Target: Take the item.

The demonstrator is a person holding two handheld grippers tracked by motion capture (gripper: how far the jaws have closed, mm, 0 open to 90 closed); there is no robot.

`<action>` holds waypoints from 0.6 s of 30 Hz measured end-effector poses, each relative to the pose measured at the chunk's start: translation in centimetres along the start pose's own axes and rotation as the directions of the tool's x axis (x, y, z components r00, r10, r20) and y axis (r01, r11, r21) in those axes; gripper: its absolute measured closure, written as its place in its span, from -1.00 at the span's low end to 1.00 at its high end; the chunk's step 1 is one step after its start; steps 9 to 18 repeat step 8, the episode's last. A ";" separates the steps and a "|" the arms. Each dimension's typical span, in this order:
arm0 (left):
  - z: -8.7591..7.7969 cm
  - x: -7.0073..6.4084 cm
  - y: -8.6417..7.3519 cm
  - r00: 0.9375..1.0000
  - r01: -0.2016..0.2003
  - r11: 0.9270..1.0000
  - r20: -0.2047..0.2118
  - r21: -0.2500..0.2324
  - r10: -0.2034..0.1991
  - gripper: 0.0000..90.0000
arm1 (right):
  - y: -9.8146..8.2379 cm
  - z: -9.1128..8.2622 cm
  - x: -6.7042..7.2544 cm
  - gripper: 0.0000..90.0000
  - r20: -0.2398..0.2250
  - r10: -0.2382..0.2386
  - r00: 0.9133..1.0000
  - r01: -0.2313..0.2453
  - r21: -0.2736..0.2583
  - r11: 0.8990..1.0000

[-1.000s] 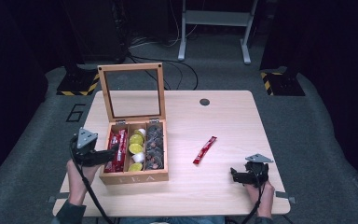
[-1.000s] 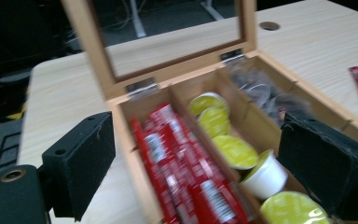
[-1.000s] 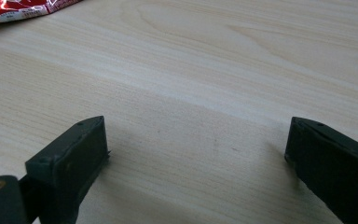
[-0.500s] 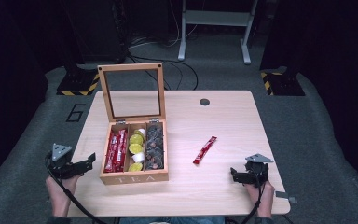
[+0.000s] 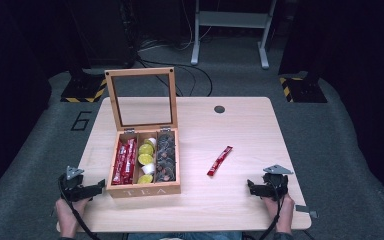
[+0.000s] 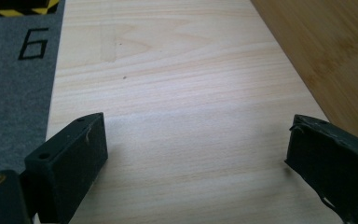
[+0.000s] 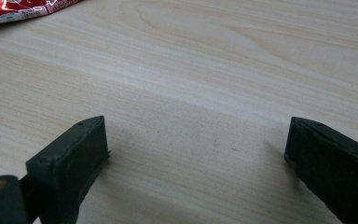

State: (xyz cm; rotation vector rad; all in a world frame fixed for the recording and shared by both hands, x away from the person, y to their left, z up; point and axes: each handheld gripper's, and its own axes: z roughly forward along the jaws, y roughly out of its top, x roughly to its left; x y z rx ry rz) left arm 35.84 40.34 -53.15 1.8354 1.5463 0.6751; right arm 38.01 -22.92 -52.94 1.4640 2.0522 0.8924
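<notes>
1. both grippers, left gripper (image 5: 96, 186) and right gripper (image 5: 252, 187), wide open, holding nothing
2. red packet (image 5: 220, 160) lies loose right of the tea box (image 5: 145, 189)
3. flat packet, jaws could just skid over it

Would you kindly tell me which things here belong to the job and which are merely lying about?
In the job: tea box, red sachet, left gripper, right gripper.
Lying about: table's cable hole, floor cables, metal stand.
</notes>
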 end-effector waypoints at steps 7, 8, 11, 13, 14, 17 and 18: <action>0.3 -0.3 0.1 1.000 -0.026 0.999 0.000 0.021 0.026 -0.91 | 0.0 0.0 0.0 -0.88 0.003 0.001 1.000 -0.001 0.000 1.000; 0.3 -0.3 0.1 1.000 -0.027 0.999 0.000 0.021 0.027 -0.91 | 0.0 0.0 0.0 -0.88 0.003 0.001 1.000 -0.001 0.000 1.000; 0.3 -0.3 0.1 1.000 -0.027 0.999 0.000 0.021 0.027 -0.91 | 0.0 0.0 0.0 -0.88 0.003 0.001 1.000 -0.001 0.000 1.000; 0.3 -0.3 0.1 1.000 -0.027 0.999 0.000 0.021 0.027 -0.91 | 0.0 0.0 0.0 -0.88 0.003 0.001 1.000 -0.001 0.000 1.000; 0.3 -0.3 0.1 1.000 -0.027 0.999 0.000 0.021 0.027 -0.91 | 0.0 0.0 0.0 -0.88 0.003 0.001 1.000 -0.001 0.000 1.000; 0.3 -0.3 0.1 1.000 -0.027 0.999 0.000 0.021 0.027 -0.91 | 0.0 0.0 0.0 -0.88 0.003 0.001 1.000 -0.001 0.000 1.000; 0.3 -0.3 0.1 1.000 -0.027 0.999 0.000 0.021 0.027 -0.91 | 0.0 0.0 0.0 -0.88 0.003 0.001 1.000 -0.001 0.000 1.000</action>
